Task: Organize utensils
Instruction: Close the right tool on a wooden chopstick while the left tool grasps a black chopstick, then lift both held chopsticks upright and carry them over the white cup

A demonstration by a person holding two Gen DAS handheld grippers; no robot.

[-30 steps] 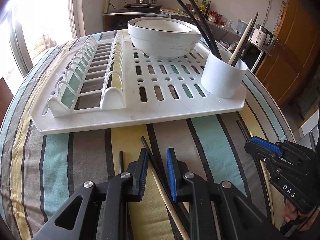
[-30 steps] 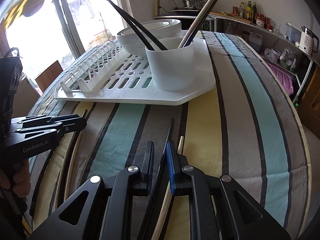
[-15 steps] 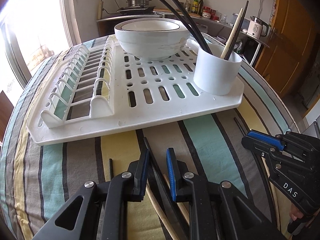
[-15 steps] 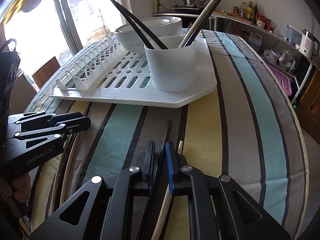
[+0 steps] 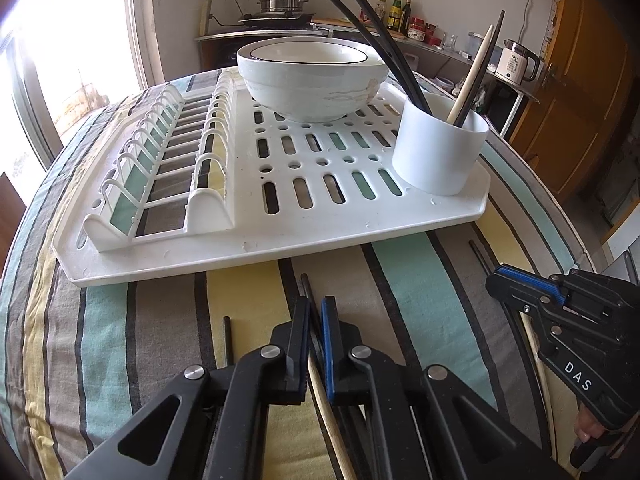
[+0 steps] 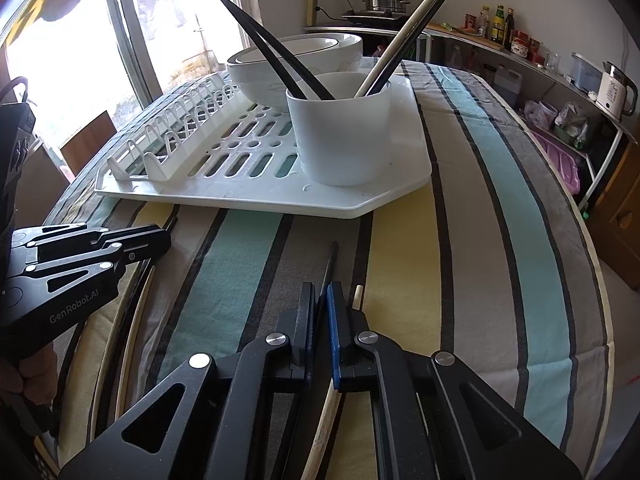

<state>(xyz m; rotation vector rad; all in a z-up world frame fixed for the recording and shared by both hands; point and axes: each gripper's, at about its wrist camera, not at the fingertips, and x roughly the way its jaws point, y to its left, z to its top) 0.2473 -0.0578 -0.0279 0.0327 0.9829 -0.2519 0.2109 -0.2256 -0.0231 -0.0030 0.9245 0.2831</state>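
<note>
now both tongs, left tongs (image 5: pixel 315 314) and right tongs (image 6: pixel 320 300), have narrowed onto a black chopstick (image 6: pixel 329 268) each; lifting toward the cup (image 6: pixel 340 128) looks next.

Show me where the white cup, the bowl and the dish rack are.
white cup (image 6: pixel 340 140): right wrist view, front wall.
bowl (image 5: pixel 312 88): left wrist view, outer side.
dish rack (image 5: pixel 280 240): left wrist view, bare front rim.

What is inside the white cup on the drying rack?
The white cup holds four chopsticks: two black chopsticks leaning left, plus a pale chopstick and another black one leaning right. Their lower ends and the cup's bottom are hidden.
</note>
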